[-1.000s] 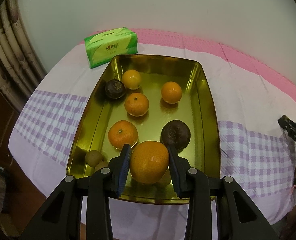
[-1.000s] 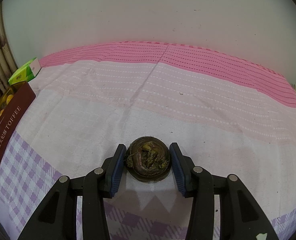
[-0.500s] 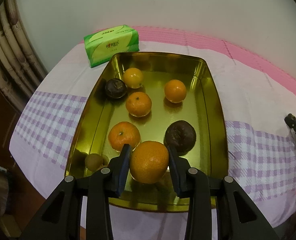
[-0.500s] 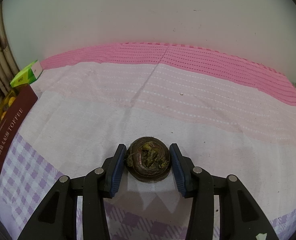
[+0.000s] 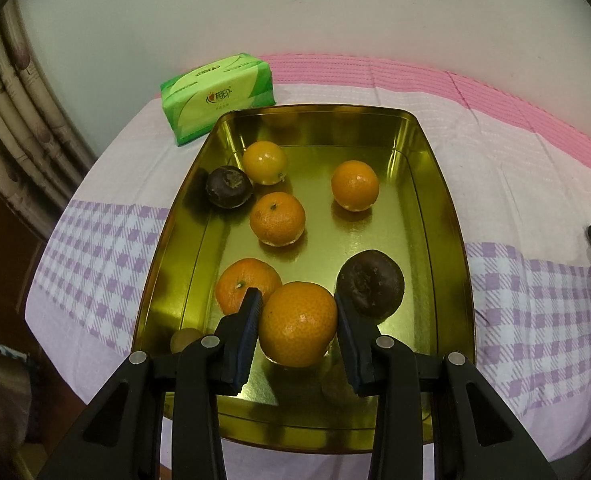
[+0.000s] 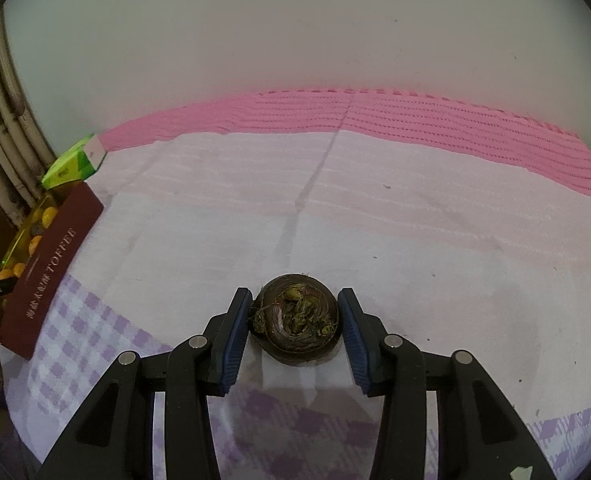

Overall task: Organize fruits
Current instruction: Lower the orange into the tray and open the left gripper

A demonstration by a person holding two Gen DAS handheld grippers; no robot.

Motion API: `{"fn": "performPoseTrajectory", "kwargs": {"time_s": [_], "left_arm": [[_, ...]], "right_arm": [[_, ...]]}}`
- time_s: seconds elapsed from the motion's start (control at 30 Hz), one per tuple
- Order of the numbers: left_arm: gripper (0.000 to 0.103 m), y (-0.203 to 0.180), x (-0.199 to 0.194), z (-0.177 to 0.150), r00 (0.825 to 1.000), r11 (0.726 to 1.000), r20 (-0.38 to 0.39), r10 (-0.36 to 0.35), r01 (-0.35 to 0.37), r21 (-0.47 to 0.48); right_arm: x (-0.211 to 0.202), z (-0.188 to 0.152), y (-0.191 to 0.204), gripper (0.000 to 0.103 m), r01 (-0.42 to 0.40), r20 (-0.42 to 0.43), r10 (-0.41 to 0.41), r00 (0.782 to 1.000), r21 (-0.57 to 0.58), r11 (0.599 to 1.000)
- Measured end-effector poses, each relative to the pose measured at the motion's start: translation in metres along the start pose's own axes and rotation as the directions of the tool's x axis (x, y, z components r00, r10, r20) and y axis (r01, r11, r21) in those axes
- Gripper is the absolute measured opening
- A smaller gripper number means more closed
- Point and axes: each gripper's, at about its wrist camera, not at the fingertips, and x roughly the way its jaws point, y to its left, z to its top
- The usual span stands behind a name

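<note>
Here the large orange [image 5: 298, 323] sits between the blue pads of the left gripper [image 5: 297, 330], which press on both its flanks, above the near end of the gold tray [image 5: 447, 216]. Whether the fruit touches the tray floor cannot be told. Just behind it lie a mandarin [image 5: 247, 282] toward the tray's left side and a dark round fruit [image 5: 370, 283] toward the right. Farther in are another mandarin [image 5: 277, 218] at the middle, an orange fruit [image 5: 354, 185] right of it, and near the far-left corner a yellow fruit [image 5: 265, 162] touching a second dark fruit [image 5: 229, 186]. A small brownish fruit [image 5: 185, 338] shows at the near-left corner. A green tissue pack [image 5: 217, 96] lies on the tablecloth [image 5: 535, 184] just beyond that far-left corner.

On the right wrist view, a dark brown fruit [image 6: 295, 324] with a dried greenish top rests on the cloth near its front edge, well apart from the tray. The right gripper [image 6: 295, 330] straddles it; the left pad meets it, while a thin gap shows at the right pad, so a firm grip cannot be confirmed. A maroon toffee lid [image 6: 47, 268] leans at the left edge.
</note>
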Motion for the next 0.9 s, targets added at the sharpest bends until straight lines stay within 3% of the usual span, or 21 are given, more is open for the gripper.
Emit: {"fn": "performPoseTrajectory", "kwargs": {"time_s": [0.63, 0.9], "left_arm": [[0.04, 0.004, -0.02, 0.004, 0.999, 0.999, 0.039, 0.035, -0.034, -0.022], [0.059, 0.03, -0.037, 0.006, 0.993, 0.988, 0.066, 0.094, -0.085, -0.126]], "right_arm": [[-0.034, 0.015, 0.048, 0.042, -0.086, 0.051, 0.088, 0.995, -0.049, 0.995], [-0.049, 0.031, 0.115, 0.042, -0.169, 0.062, 0.18, 0.982, -0.156, 0.973]]}}
